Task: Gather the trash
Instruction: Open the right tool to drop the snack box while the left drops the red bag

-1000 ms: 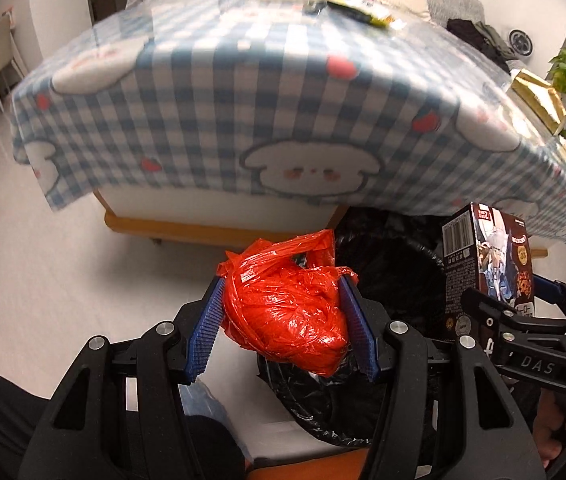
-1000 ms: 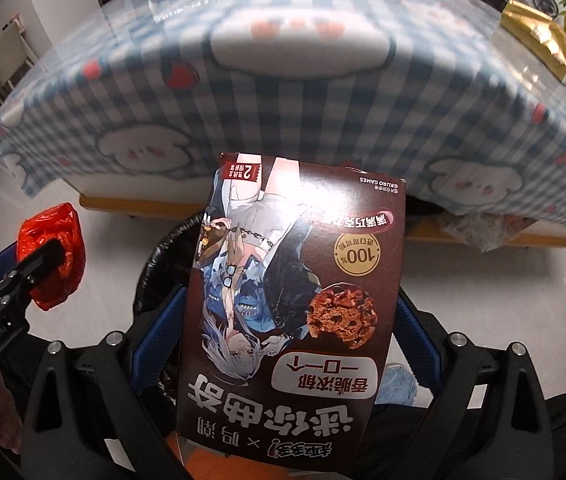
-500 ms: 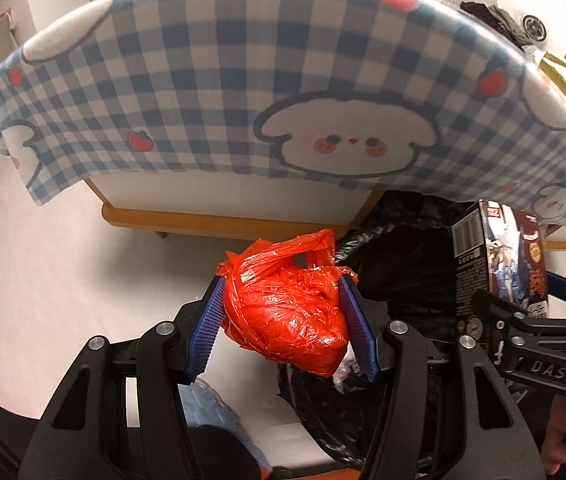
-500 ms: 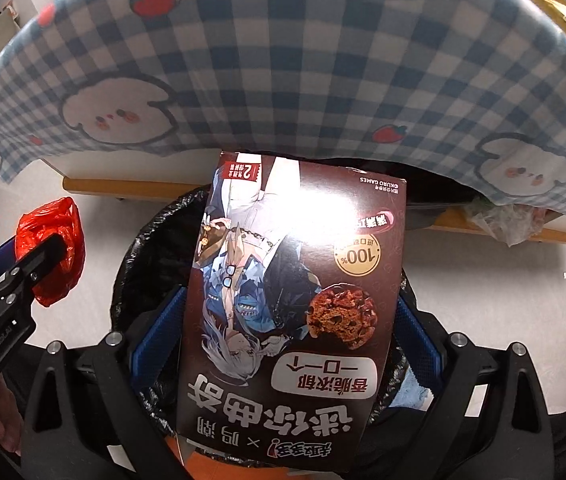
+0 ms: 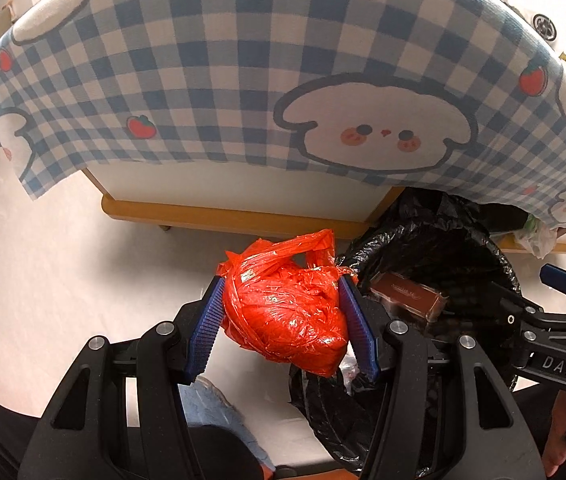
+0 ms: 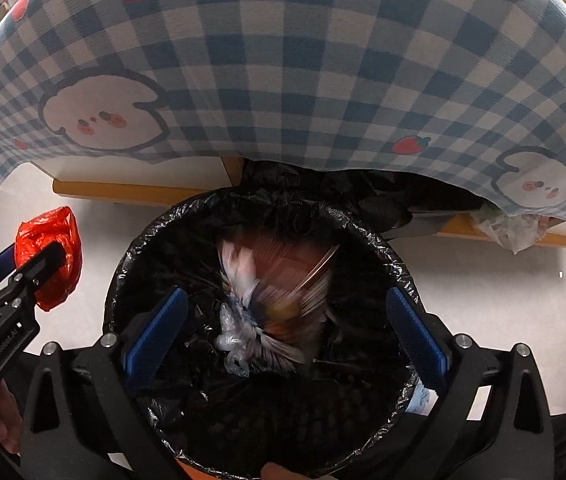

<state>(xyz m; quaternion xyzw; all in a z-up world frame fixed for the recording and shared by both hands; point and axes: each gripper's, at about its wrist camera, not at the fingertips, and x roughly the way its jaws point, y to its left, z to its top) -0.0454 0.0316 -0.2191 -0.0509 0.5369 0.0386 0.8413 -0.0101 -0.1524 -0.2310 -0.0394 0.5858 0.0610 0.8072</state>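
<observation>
Trash on my left: a crumpled red bag (image 5: 283, 312) is clamped between my left tongs (image 5: 283, 320), held just beside the rim of the black-lined bin (image 6: 395, 252). Over the bin mouth, my right tongs (image 6: 283, 332) stand wide apart and grip nothing. Below them a brown box (image 6: 283, 280), motion-blurred, is inside the bin. Behind hangs the worktop's checked cloth (image 6: 283, 80).

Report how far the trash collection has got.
Done: the snack box is blurred inside the black-lined bin, below the open right gripper. In hand: the left gripper clamps the red bag beside the bin. Left: dropping that bag in.
</observation>
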